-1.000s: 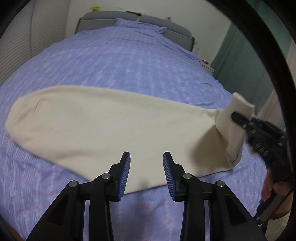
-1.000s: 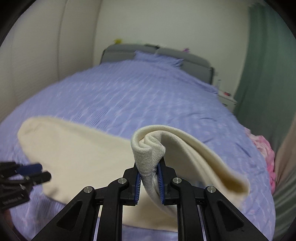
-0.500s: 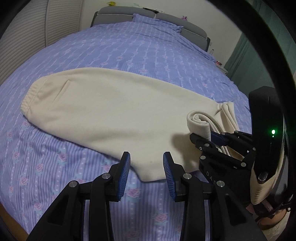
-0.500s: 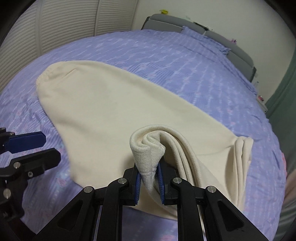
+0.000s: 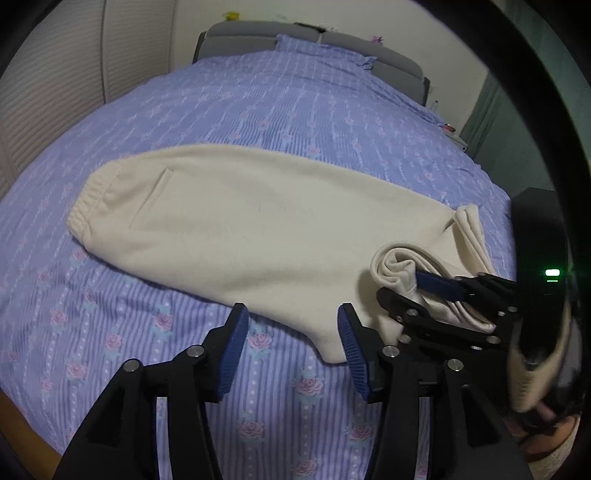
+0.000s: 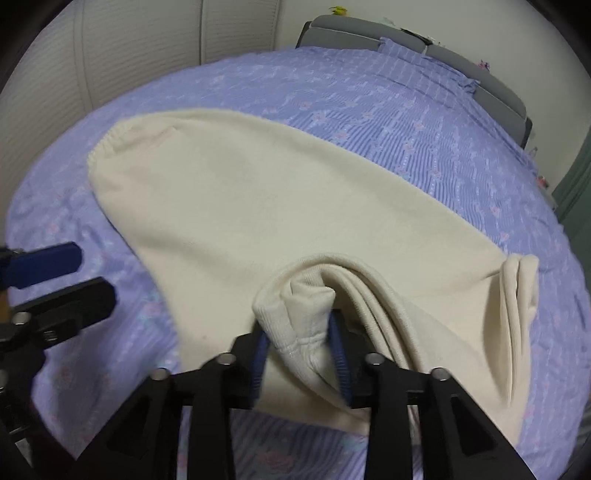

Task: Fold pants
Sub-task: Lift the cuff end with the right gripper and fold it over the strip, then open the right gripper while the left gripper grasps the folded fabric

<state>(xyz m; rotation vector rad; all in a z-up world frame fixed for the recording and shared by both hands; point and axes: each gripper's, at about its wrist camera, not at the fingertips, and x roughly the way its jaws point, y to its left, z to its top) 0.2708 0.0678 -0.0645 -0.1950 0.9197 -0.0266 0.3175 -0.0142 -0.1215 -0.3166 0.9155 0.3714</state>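
Note:
Cream pants [image 5: 258, 221] lie lengthwise on the bed, elastic waistband [image 5: 83, 206] at the left. The leg end is doubled back over the cloth, making a fold [image 6: 517, 288] at the right. My right gripper [image 6: 299, 343] has the ribbed cuffs [image 6: 295, 314] between its jaws, which are opening; the cuff bunch sits loosely between the blue pads. It also shows in the left wrist view as the right gripper [image 5: 400, 288]. My left gripper [image 5: 291, 332] hovers over the pants' near edge, jaws opening, nothing between them. The right wrist view catches the left gripper [image 6: 88, 275] at its left edge.
The bed [image 5: 295, 110] has a purple flowered cover and a grey headboard [image 5: 258, 33] with a pillow. Slatted white doors [image 6: 129, 55] stand to the left, a green curtain [image 5: 517, 147] to the right. The bed's wooden edge [image 5: 22, 417] is close at the lower left.
The right gripper carried the cuffs leftward and down onto the pants, then its jaws spread apart around them. The left gripper's jaws also widened.

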